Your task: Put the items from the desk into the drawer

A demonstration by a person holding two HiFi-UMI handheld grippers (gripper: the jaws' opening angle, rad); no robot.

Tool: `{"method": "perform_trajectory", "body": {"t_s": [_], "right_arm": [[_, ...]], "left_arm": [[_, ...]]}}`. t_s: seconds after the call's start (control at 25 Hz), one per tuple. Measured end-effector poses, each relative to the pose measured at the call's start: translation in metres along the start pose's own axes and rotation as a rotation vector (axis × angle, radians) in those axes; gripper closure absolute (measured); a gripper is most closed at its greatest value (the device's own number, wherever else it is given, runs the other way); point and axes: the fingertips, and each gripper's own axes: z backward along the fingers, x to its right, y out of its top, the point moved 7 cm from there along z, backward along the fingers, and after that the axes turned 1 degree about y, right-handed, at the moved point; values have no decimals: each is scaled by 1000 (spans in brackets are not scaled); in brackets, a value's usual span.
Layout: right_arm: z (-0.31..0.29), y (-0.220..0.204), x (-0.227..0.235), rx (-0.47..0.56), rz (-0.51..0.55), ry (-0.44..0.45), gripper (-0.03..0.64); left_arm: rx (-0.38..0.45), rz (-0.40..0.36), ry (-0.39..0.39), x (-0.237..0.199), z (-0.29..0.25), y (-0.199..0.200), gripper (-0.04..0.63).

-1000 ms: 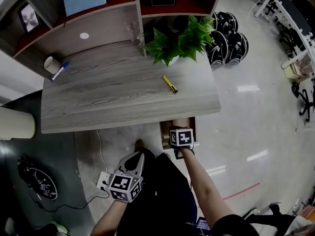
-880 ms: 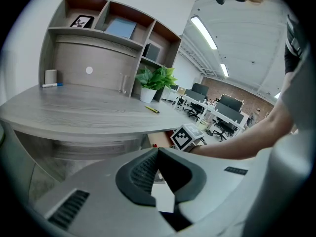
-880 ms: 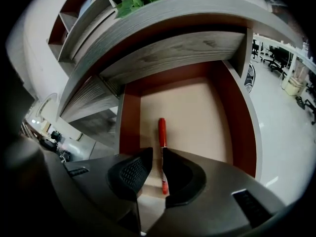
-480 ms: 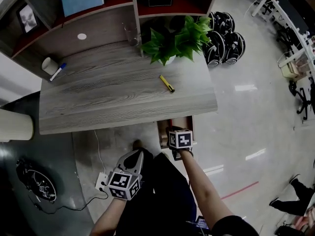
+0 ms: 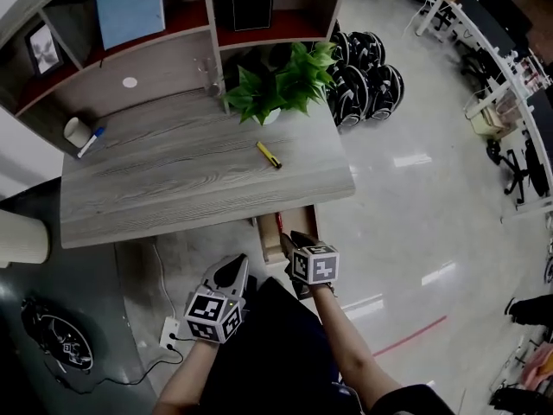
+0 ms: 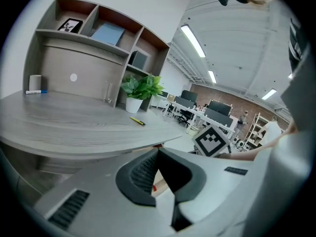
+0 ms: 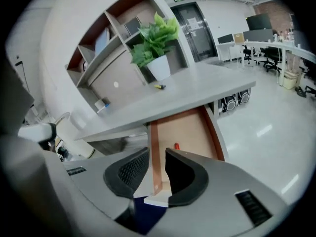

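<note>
A yellow utility knife (image 5: 269,155) lies on the grey wooden desk (image 5: 173,184), in front of the potted plant (image 5: 276,89). At the desk's far left a blue marker (image 5: 90,142) rests beside a white cup (image 5: 76,130). Under the desk's right end the wooden drawer (image 5: 298,221) stands pulled out, with a small red item (image 7: 176,145) lying inside. My right gripper (image 7: 157,154) is shut on the drawer's left front corner (image 7: 155,147). My left gripper (image 6: 158,152) hangs below the desk edge, shut and holding nothing. The knife (image 6: 138,121) shows ahead of it.
Shelves at the back of the desk hold a blue folder (image 5: 130,7), a framed picture (image 5: 45,48) and a black box (image 5: 251,0). A power strip (image 5: 170,332) with cables lies on the floor at the left. Black helmets (image 5: 363,80) are stacked right of the desk.
The drawer has slid further out from under the desk as my right gripper drew back with it. The left gripper stays low by my leg.
</note>
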Motion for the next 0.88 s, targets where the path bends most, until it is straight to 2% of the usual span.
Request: {"method": "perform_trajectory", "body": {"t_s": [0.2,0.28,0.64,0.76,0.88], "right_arm": [[45,24,-21,136,4,53,547],[65,35,-30,200,25,52,627],[146,68,-77,524,113,70,629],[160,63,-89,578,142,67,629],[162,53,-95,570,169,75,629]], "left_arm": [[39,-16,-31,16,-4,11,578],[59,-22,-44,22,-4,17,578],[155,-80,-129,50,-2,49,578],[175,-86,-148,57,-1,54,580],[183,-91,-160,60,1,56,580]]}}
